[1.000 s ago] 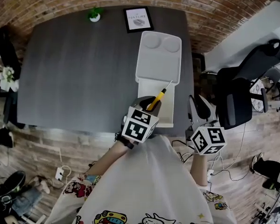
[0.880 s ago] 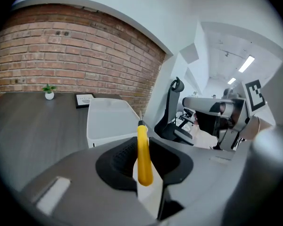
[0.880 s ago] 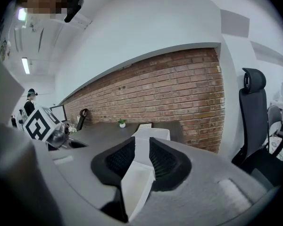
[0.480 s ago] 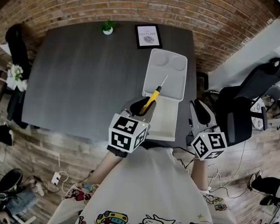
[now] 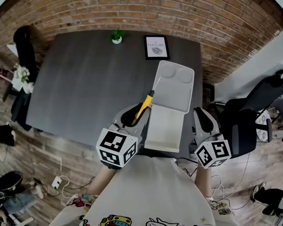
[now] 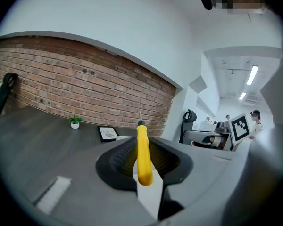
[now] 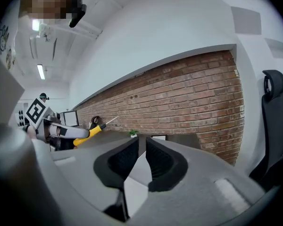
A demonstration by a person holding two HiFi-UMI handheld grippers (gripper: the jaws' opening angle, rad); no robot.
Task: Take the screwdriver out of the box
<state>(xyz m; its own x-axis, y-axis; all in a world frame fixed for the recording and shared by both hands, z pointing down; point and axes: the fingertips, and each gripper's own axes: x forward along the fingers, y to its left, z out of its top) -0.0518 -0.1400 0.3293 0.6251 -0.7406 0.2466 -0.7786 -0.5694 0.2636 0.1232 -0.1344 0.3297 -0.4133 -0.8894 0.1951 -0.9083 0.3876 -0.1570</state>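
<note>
As the left gripper (image 5: 131, 117) clenches the yellow-handled, thin-shafted screwdriver (image 5: 145, 103), the tool's long axis runs forward along the jaws, raised just beside the left edge of the open white plastic box (image 5: 166, 128).

We saw a dark grey table (image 5: 89, 88) filling the middle of the head view. Near its far edge, at upper centre, stood a small potted plant (image 5: 116, 36), and a little to its right a framed picture (image 5: 156, 47). On the table's right side lay an open white box (image 5: 164, 131), its lid lying back toward the picture.
</note>
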